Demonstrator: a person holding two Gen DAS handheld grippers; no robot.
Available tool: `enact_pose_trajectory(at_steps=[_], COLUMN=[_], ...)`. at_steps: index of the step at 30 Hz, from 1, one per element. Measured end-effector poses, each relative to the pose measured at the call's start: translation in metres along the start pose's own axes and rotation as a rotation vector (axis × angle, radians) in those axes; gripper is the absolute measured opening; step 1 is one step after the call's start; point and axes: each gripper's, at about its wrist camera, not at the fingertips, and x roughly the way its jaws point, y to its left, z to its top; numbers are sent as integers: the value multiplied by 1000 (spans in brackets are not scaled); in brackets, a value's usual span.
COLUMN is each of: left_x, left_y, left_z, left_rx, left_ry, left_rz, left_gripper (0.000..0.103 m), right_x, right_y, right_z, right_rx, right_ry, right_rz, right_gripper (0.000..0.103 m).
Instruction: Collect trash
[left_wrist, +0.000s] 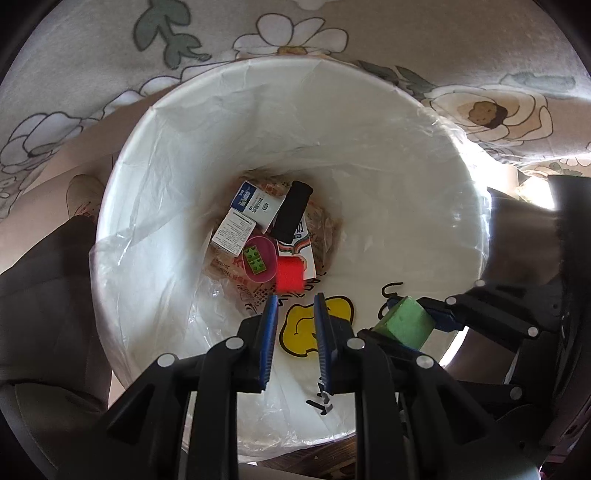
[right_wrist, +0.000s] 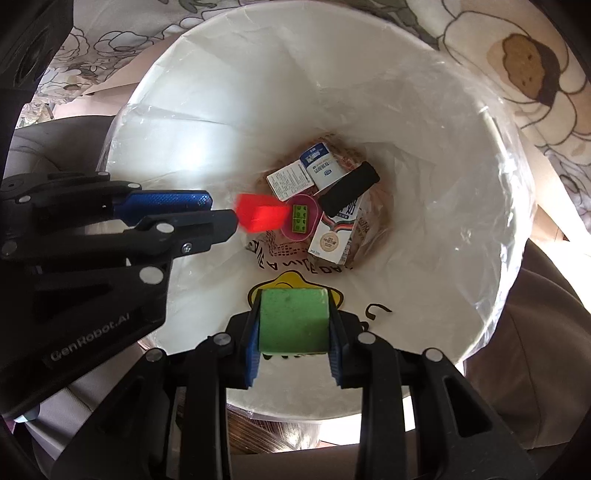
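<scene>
Black-framed right tongs (right_wrist: 293, 321) with blue pads sit nearest, clamped on a green foam block (right_wrist: 293, 319) whose broad face looks up, its long axis running across between the pads. Beneath hangs a round white trash bin (right_wrist: 461, 155) lined with clear plastic, its mouth wide and open all around the rim. At nine o'clock in the right wrist view, the left tongs (left_wrist: 295, 302) reach in over the rim; their pads stand closed with a narrow gap and nothing between them. A blurred red block (right_wrist: 260, 216) appears just past their tips, apart from them, above the bin's floor. Deep at the bottom lie a pink cup (left_wrist: 260, 260) holding a green toy brick (left_wrist: 255, 260), small printed cartons (left_wrist: 255, 206), and a black bar (left_wrist: 291, 210) whose long axis points toward one o'clock in the left wrist view. Floral fabric (left_wrist: 295, 33) surrounds the bin beyond twelve o'clock.
</scene>
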Motion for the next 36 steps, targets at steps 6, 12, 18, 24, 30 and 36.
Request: enact_pose_trajectory(at_steps=[6,12,18,24,30,36], left_x=[-5,-6,-13,-29,-63,-112], left_y=[-1,-2,0,-4,-12,-19], left_z=[0,-1,-5,-12,-27,-47], left_rx=[-1,4,-5,27,66,111], left_ry=[-31,-26,-44,-98,-196,-353], left_rz=[34,34,39,90,167,300], left_gripper=[56,56,58,66,81,87], right_x=[-5,-10,-19,-35,-59,-98], right_y=[-1,-3,1,6,11,18], right_z=[1,1,-2,-11,-25,-43], right_rx=[18,21,3,-5,-23,-58], right_ry=[-13,-30,-55,-88,-144,-240], right_rz=[-7,-5,-25,-27,-68,-121], right_gripper=[58,58,58,58,61,73])
